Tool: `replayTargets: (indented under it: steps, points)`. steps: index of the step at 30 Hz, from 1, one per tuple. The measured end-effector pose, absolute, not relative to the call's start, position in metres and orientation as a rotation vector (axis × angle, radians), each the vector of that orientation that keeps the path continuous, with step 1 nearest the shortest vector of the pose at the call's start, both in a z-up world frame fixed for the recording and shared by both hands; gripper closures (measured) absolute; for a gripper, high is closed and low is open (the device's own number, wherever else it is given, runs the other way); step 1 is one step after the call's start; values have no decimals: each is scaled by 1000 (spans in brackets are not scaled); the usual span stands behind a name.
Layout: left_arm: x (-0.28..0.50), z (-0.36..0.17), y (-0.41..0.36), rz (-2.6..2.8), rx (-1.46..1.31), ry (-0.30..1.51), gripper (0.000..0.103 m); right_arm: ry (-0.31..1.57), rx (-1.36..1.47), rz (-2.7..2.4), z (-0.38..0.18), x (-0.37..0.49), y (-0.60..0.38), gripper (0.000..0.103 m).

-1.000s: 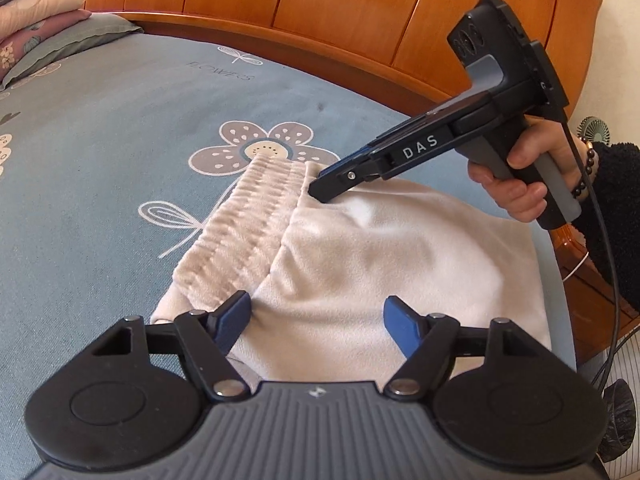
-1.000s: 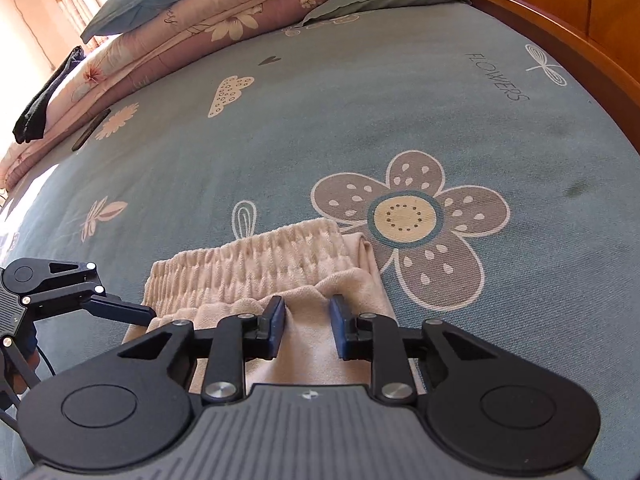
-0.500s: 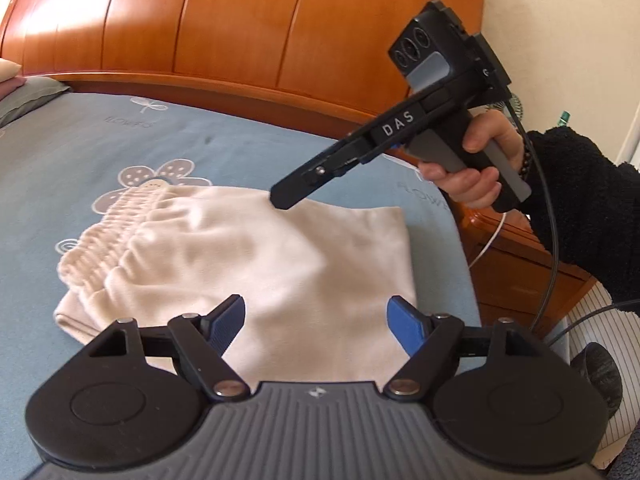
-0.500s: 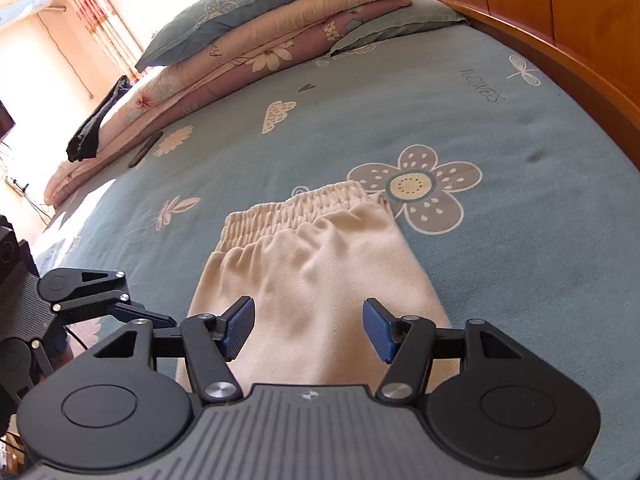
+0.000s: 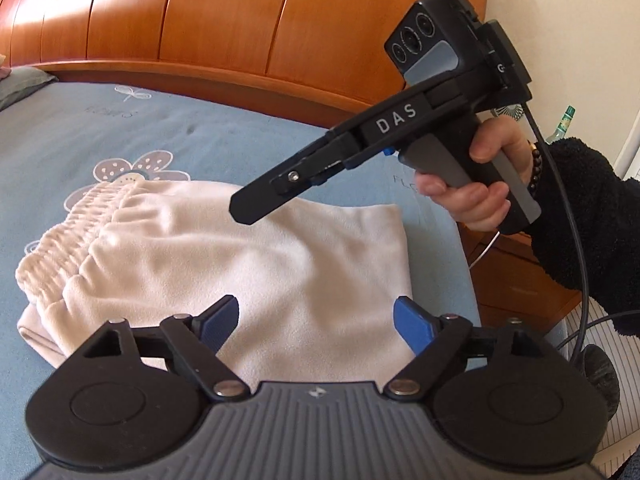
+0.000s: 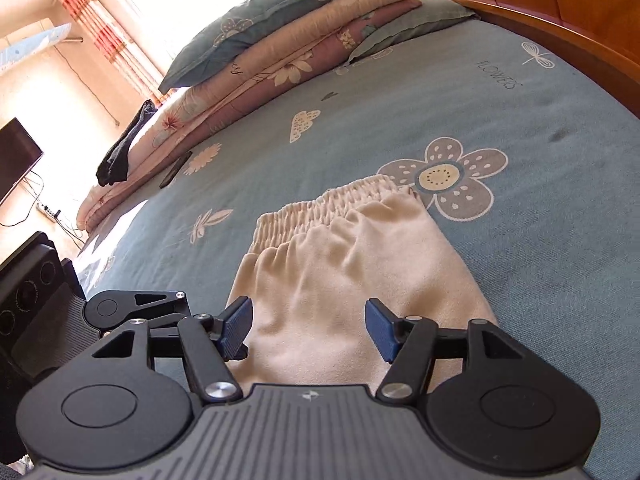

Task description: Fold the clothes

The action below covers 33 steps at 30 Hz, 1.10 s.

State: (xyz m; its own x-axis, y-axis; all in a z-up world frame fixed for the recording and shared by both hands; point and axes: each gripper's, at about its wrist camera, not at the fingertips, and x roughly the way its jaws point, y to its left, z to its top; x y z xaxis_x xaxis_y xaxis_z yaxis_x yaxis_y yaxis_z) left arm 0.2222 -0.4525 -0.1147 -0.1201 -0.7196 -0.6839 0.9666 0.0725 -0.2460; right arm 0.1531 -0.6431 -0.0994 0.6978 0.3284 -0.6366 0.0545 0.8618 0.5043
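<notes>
A cream garment (image 5: 248,264) with a gathered elastic waistband lies folded flat on the blue flowered bedsheet (image 5: 200,132), close to the bed's edge. My left gripper (image 5: 316,312) hovers over its near part; its jaws are opening and the pads touch nothing. A hand holds my right gripper (image 5: 250,210) in the air above the cloth's far side. In the right wrist view that right gripper (image 6: 308,318) is open above the garment (image 6: 352,272), nothing between its pads. The left gripper (image 6: 176,304) shows at the lower left, its tips partly hidden.
An orange wooden headboard (image 5: 240,20) runs along the far side. Pillows and folded quilts (image 6: 280,48) are stacked at the bed's far end, with a dark garment (image 6: 120,152) draped on them and a flat dark object (image 6: 176,170) beside. A wooden nightstand (image 5: 516,280) stands past the bed's edge.
The right gripper opened, let go of the cloth near the waistband and drew back and up. The left gripper also pulled back along the garment and spread wider.
</notes>
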Motion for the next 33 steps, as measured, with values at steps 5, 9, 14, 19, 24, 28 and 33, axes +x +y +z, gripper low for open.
replayTargets:
  steps: [5,9,14,19,24,28,33]
  points:
    - [222,-128,-456,-1452,436,835,19,865,539,100,-127,170,-646,36]
    - [216,-107,-452,-1515,406,771,19,791,538,110,-105,157,-648,35]
    - [208,-115,-477,-1564,447,803,19,788,516,48,-96,149,-656,33]
    - [207,-132,-495,-1522,543,865,18,822,540,6,-107,139,-664,33]
    - [217,-109,-470,-1499,463,823,18,791,589,18,-105,131,-672,33]
    - [234,-95,-430,-1426,405,813,18,771,605,57,-102,138,-668,33]
    - [250,-94,-380,-1282,348,865,18,856,535,0,-121,160,-658,31]
